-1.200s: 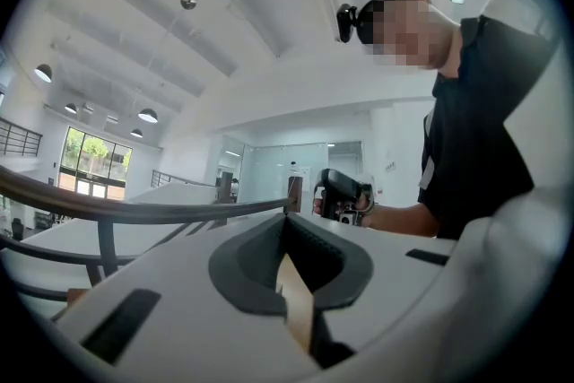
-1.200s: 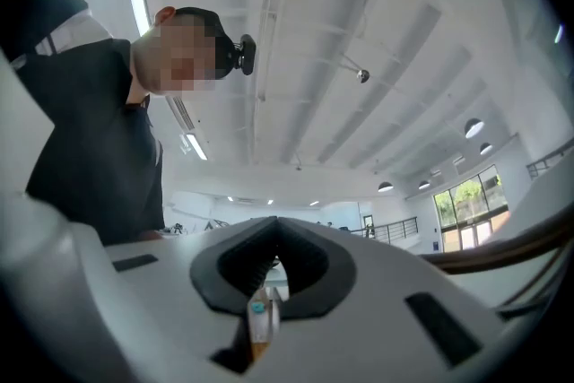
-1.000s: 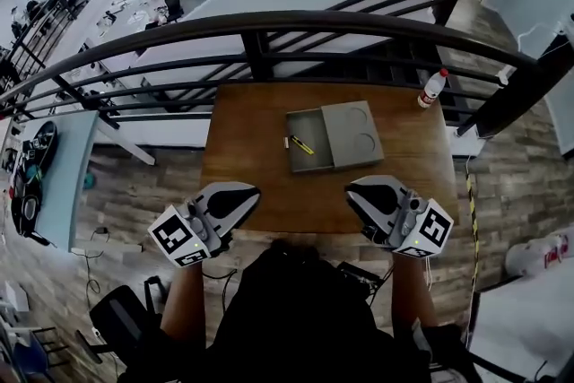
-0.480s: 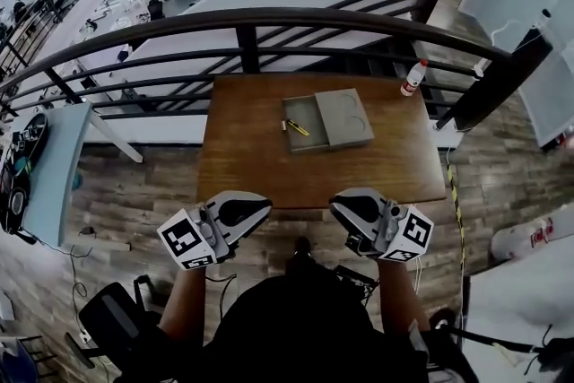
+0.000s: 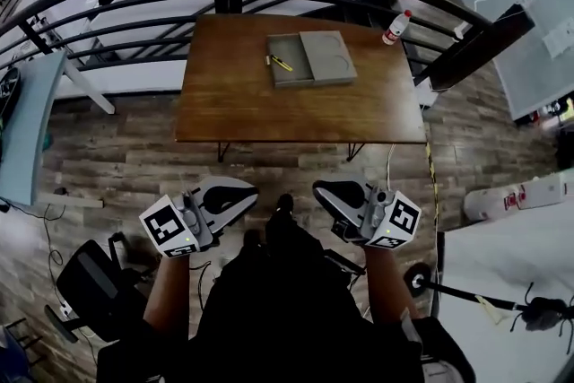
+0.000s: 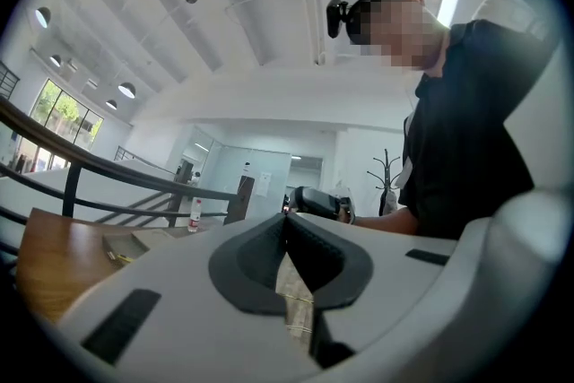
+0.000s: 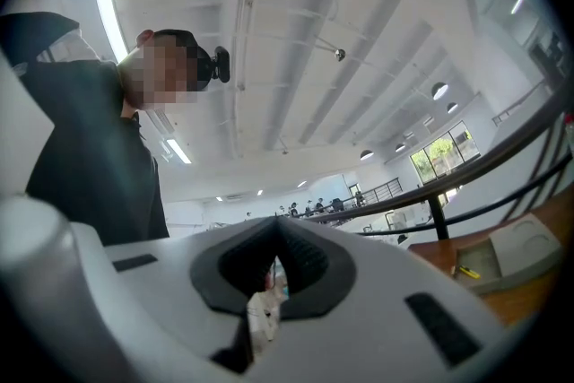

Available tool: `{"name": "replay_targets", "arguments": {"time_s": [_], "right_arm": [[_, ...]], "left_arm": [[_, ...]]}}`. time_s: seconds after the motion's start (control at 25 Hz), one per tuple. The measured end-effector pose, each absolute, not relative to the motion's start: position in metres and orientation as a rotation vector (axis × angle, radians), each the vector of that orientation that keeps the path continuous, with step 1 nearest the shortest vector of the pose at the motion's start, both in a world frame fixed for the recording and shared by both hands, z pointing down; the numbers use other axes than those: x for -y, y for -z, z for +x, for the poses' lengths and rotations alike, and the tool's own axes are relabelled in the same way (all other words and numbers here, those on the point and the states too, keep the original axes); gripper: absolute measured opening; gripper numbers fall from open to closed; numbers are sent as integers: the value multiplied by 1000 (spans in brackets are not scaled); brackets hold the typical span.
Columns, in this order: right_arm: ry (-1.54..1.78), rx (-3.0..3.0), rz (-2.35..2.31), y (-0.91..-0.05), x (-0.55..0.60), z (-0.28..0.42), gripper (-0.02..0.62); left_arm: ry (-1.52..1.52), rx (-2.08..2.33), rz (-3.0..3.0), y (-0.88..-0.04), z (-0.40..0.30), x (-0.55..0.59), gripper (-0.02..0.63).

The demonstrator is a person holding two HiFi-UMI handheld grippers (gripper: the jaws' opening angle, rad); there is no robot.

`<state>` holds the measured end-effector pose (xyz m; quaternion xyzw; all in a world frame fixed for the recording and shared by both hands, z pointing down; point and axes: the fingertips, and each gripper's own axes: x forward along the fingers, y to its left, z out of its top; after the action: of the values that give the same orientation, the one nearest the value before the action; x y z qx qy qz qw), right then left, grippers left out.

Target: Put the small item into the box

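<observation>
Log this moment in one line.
left gripper: shut, empty | right gripper: shut, empty | small item: inside box | both grippers: short of table

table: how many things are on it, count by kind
box: 1
yellow item: 1 (lying in the open box)
bottle: 1
total: 3

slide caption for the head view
Left hand-held gripper and right hand-held gripper shut, short of the table; yellow item in open box.
</observation>
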<state>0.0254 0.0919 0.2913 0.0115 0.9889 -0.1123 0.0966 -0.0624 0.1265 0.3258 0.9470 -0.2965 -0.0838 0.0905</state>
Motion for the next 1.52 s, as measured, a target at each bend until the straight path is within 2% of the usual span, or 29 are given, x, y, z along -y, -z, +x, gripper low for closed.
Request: {"name": "replay_targets", "arguments": {"time_s": [0.28,0.56,0.88,1.52], "right_arm": [[276,-2944,80,-283,-119,52,11],[113,-3045,118,-281,-138,97,11],[152,-3030,108,-290,-148,166,11],[164,-3020,129,-299,-170,223,9]], "left_arm": [[259,878,2801,-332,-24,-155,15],[223,909,2847,-304,35,-172,15],[150,1034,2778,-315,103,-175,15],[185,979,2753,-328,177,-184,15]]}}
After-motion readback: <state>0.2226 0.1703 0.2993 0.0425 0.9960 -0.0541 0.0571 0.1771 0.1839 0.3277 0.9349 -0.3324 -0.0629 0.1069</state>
